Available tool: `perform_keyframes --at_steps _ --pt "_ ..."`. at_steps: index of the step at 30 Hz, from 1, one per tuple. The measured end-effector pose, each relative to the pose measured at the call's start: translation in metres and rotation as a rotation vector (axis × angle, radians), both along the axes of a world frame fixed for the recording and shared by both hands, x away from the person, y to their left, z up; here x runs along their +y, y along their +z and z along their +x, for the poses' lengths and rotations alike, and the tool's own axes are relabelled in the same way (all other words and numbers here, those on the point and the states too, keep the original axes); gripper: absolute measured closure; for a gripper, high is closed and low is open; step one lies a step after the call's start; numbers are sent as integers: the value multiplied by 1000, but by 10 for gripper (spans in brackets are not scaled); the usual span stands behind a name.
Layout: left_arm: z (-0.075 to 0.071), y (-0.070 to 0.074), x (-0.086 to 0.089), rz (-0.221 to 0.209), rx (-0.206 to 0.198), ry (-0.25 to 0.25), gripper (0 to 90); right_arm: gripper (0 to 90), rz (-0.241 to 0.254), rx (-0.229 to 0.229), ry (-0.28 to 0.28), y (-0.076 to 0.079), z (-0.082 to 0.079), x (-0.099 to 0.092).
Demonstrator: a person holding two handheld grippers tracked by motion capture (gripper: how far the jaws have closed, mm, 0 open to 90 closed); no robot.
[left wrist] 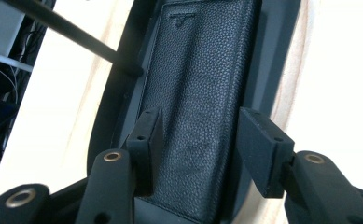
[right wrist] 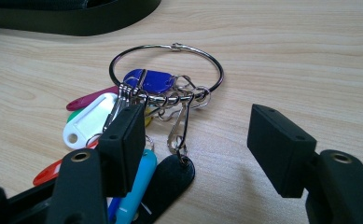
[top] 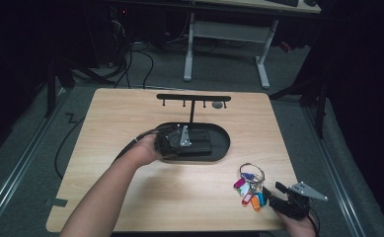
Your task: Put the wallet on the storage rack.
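Left gripper (left wrist: 200, 140) stands wide over the wallet (left wrist: 202, 84), already lying in the tray (top: 224, 143). Right gripper (right wrist: 198, 144), jaws apart, hovers by the keys (right wrist: 165, 88) (on the table, not yet picked up).

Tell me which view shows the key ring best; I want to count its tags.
The right gripper view: the key ring lies close up on the table, its coloured tags fanned out, some behind the jaws. The high view shows it small, tags bunched.
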State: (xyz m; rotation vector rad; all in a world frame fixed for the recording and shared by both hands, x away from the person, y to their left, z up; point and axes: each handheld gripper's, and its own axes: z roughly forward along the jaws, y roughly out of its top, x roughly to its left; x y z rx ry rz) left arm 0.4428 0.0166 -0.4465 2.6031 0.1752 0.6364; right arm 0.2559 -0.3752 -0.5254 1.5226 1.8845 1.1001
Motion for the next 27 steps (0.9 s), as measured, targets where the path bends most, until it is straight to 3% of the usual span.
perform_keyframes --at_steps 11,18,27 --pt "-29 -9 28 -81 21 53 487 377 -7 -7 1 2 0 3" --pt "-53 -23 53 -176 52 89 504 378 -8 -8 4 2 1 4" --pt "-72 -44 75 -241 84 149 503 378 -10 -5 4 2 2 5"
